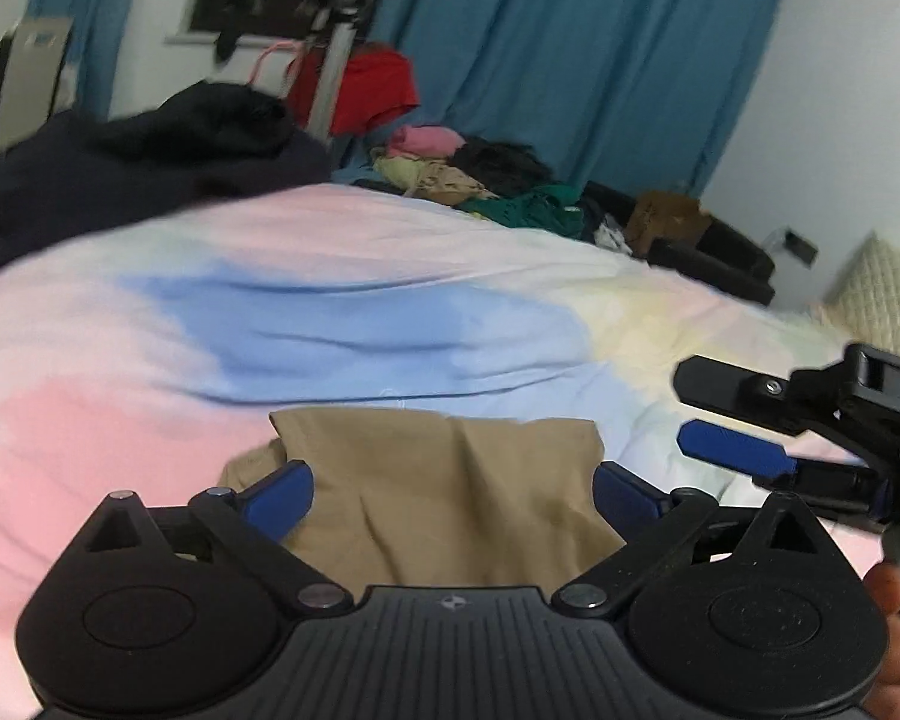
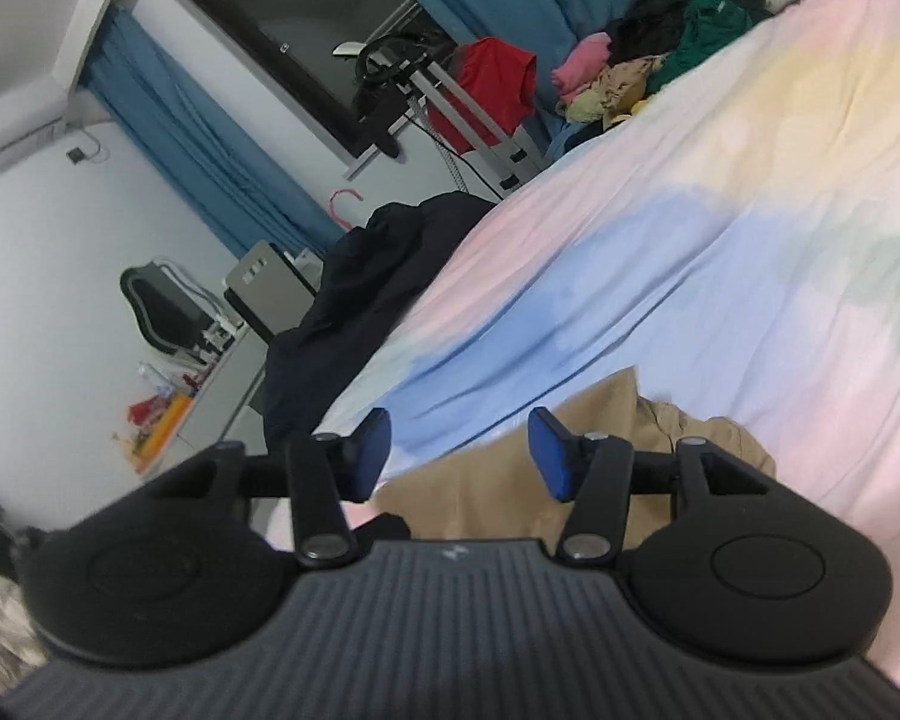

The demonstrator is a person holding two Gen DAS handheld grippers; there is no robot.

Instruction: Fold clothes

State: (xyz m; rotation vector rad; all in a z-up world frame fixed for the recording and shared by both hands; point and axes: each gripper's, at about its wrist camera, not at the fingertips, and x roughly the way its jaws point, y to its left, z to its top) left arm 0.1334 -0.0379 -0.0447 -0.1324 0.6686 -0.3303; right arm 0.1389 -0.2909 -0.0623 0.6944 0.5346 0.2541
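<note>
A tan garment (image 1: 450, 492) lies folded on the pastel bed sheet (image 1: 330, 312), right in front of both grippers. My left gripper (image 1: 453, 495) is open, its blue pads standing at the garment's two sides just above it. My right gripper (image 2: 459, 453) is open and empty, tilted over the garment's (image 2: 510, 480) edge. The right gripper also shows in the left wrist view (image 1: 708, 414) at the right, jaws apart, beside the garment.
A dark garment (image 1: 150, 162) lies at the bed's far left. A pile of unfolded clothes (image 1: 468, 174) sits beyond the far edge, with a red cloth (image 1: 372, 90) on a stand. Blue curtains hang behind. A desk with clutter (image 2: 168, 414) stands left in the right wrist view.
</note>
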